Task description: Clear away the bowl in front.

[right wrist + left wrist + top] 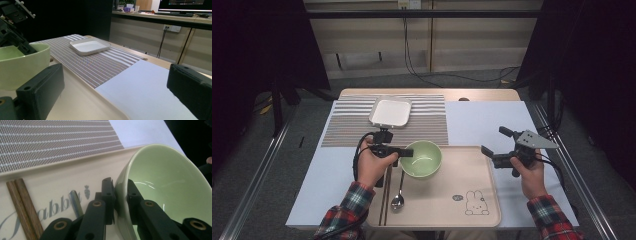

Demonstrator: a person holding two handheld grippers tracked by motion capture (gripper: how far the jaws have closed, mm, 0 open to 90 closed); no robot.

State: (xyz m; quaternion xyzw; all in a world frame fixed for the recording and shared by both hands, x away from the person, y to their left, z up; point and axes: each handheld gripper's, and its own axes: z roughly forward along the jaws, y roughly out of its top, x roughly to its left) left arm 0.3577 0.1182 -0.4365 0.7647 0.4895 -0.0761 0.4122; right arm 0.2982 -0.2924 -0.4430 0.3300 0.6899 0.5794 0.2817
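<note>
Left tool (121, 195) pinches green bowl (165, 185) rim, tray (472, 170) open rightward

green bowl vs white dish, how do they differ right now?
The green bowl is round and deep; the white dish is squarish and shallow. The bowl sits on the beige tray, the dish on the striped mat. The left gripper clamps the bowl's rim; nothing touches the dish. Both look empty.

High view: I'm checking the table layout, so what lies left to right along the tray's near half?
Chopsticks → spoon → rabbit print.
</note>
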